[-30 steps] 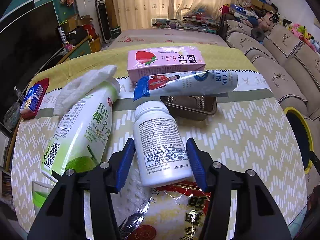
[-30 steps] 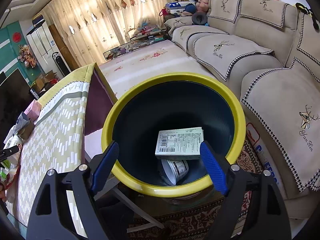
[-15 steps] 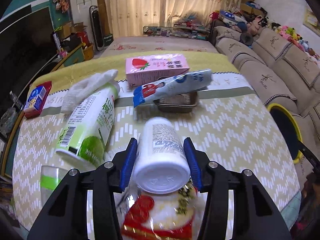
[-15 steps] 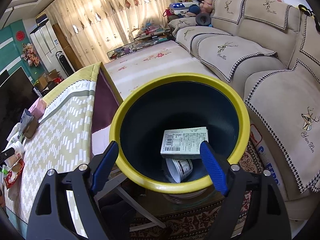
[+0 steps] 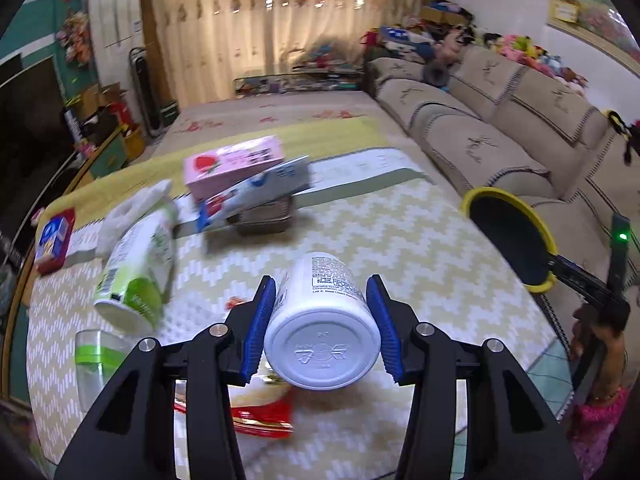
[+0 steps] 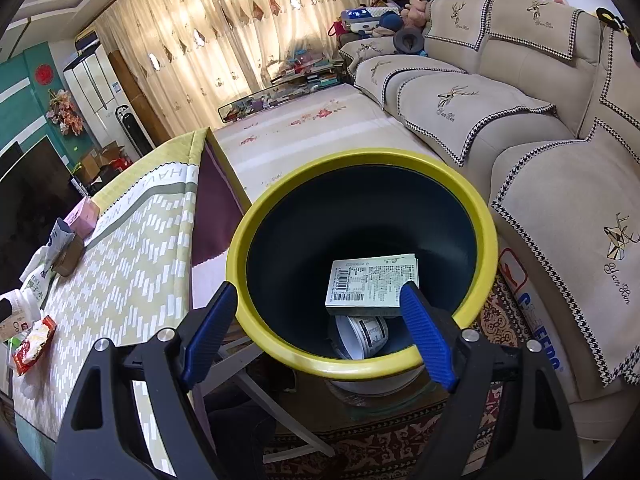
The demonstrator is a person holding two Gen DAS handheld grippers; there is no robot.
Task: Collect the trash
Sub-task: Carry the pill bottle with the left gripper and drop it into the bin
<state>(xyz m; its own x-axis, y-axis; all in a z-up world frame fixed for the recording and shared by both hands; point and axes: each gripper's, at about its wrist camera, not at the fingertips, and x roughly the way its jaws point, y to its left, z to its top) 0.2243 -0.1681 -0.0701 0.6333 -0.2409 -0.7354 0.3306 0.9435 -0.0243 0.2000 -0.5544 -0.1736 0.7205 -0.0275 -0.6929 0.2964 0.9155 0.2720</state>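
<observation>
**Mate:** What's in the left gripper (image 5: 322,320)?

**Me:** I've got it clamped on the white pill bottle (image 5: 322,334), blue pads pressed to both sides, base facing my camera, raised above the table (image 5: 400,224). The bin (image 5: 510,236) sits off the table's right edge, near the sofa (image 5: 500,120).

**Mate:** And the right gripper (image 6: 316,328)?

**Me:** Jaws wide apart, empty, hovering over the bin's yellow rim (image 6: 360,160). A printed carton (image 6: 372,284) and something white already lie inside.

**Mate:** How will you carry it?

**Me:** I'd judge a level swing rightward, releasing only once over the dark opening. The bottle is smooth, rigid plastic and round (it could twist or slip between flat pads), so I'd keep the squeeze firm.

**Mate:** What's left on the table?

**Me:** A green coconut-water bottle (image 5: 138,272), a pink strawberry carton (image 5: 234,164), a crinkly red wrapper (image 5: 260,416).
</observation>
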